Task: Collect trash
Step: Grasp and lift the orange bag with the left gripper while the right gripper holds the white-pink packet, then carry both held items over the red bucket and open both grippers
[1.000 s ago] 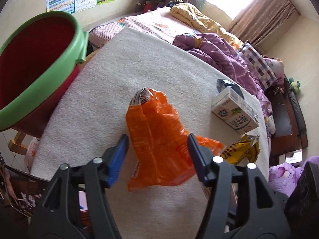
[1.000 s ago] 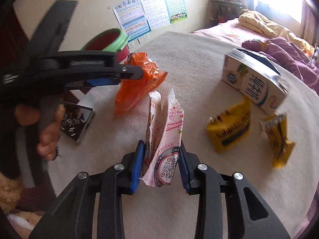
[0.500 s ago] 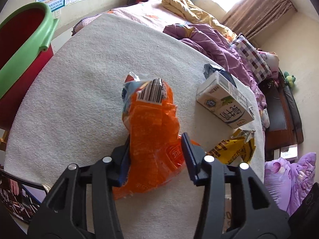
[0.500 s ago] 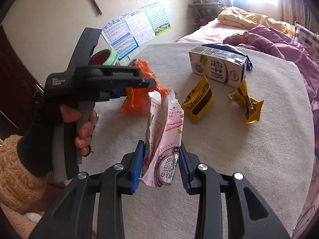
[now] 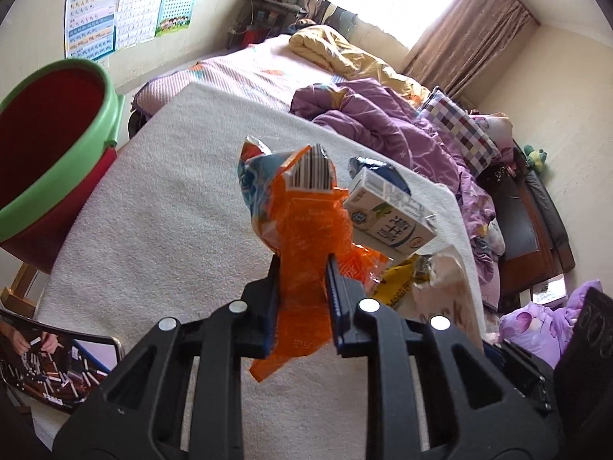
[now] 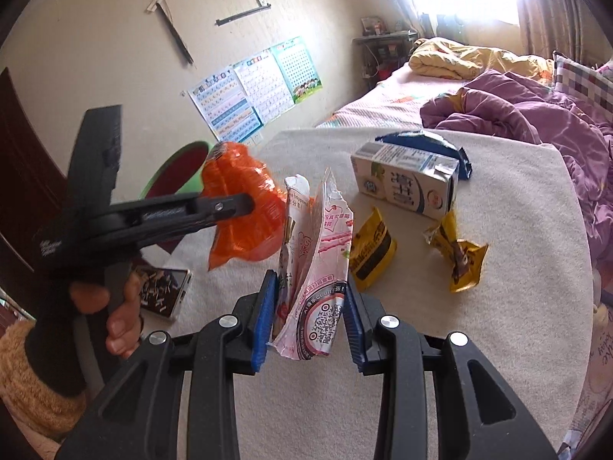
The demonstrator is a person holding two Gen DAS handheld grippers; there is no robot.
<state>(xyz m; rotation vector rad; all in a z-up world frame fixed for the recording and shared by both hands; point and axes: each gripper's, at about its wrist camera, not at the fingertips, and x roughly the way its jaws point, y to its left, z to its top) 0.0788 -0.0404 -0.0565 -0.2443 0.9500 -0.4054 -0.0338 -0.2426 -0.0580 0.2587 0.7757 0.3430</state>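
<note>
Left claw (image 5: 302,280) clenched on orange bag (image 5: 302,230), lifted clear of the tabletop (image 5: 153,230), barcode end up. Right claw (image 6: 306,308) grasping pink wrapper (image 6: 318,268), held upright above the tabletop. Lying beyond: milk carton (image 6: 406,184), yellow packet (image 6: 371,253) and yellow wrapper (image 6: 459,257) side by side; red bin (image 5: 46,145) with green rim off the left edge.

One orange bag (image 5: 302,230), one pink wrapper (image 6: 318,268), two yellow wrappers (image 6: 371,253) (image 6: 459,257), one milk carton (image 6: 406,188), one dark blue packet (image 6: 425,142), one red-and-green bin (image 5: 53,145), one phone (image 6: 164,295), three wall posters (image 6: 256,84).
</note>
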